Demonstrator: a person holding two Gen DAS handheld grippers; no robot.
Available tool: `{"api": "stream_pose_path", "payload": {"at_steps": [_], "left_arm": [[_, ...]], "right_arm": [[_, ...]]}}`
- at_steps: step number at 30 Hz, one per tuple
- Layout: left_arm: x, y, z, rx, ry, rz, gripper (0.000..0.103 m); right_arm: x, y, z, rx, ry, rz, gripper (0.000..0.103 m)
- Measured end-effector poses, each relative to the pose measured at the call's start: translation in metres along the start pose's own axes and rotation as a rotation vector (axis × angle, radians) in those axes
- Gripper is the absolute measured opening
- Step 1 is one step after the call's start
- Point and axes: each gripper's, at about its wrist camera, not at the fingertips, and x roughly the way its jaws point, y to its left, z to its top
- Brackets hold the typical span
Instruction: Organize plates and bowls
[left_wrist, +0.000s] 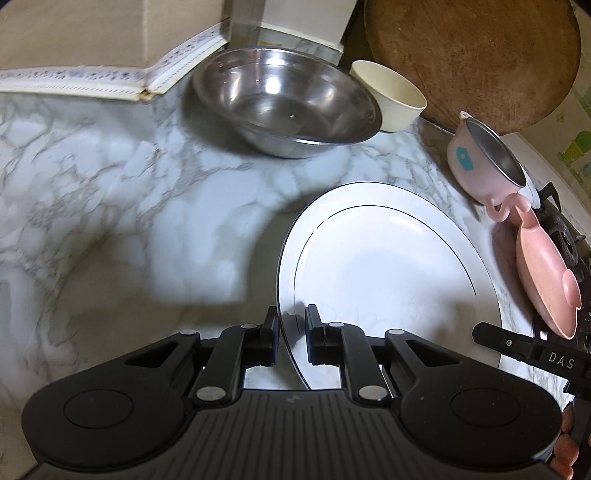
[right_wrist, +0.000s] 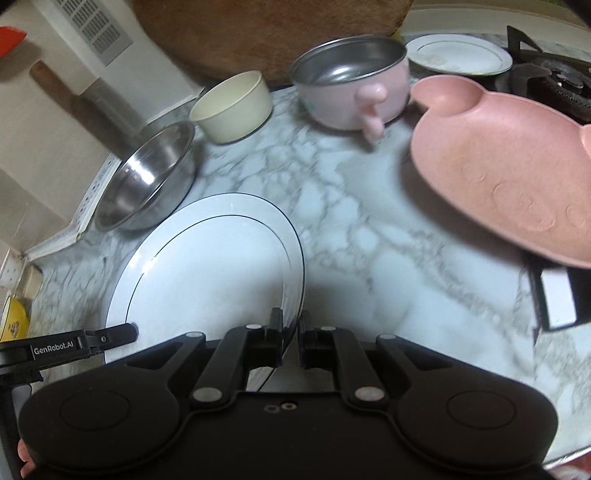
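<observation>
A large white plate (left_wrist: 388, 266) with a thin dark ring hangs slightly above the marble counter (left_wrist: 110, 206), held from both sides. My left gripper (left_wrist: 293, 332) is shut on the plate's left rim, which runs between its fingers. On the opposite rim of the white plate (right_wrist: 207, 266) my right gripper (right_wrist: 290, 332) is shut in the same way. Behind the plate stand a steel bowl (left_wrist: 284, 107), a cream bowl (left_wrist: 391, 96) and a pink steel-lined bowl with handles (left_wrist: 480, 158). A pink shaped plate (right_wrist: 498, 166) lies at the right.
A round wooden board (left_wrist: 472, 59) leans on the back wall. A gas stove (right_wrist: 546, 81) sits at the far right, with a small white plate (right_wrist: 458, 55) beside it. The wall trim (left_wrist: 92, 79) borders the counter's left side.
</observation>
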Motion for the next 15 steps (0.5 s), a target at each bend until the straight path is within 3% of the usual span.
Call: {"api": "stream_pose_path", "payload": {"at_steps": [15], "left_arm": [[-0.009,0.010,-0.017,0.016,-0.011,-0.003,0.013]], "right_arm": [[0.000,0.008,-0.020,-0.020,-0.006,0.009,0.009]]}}
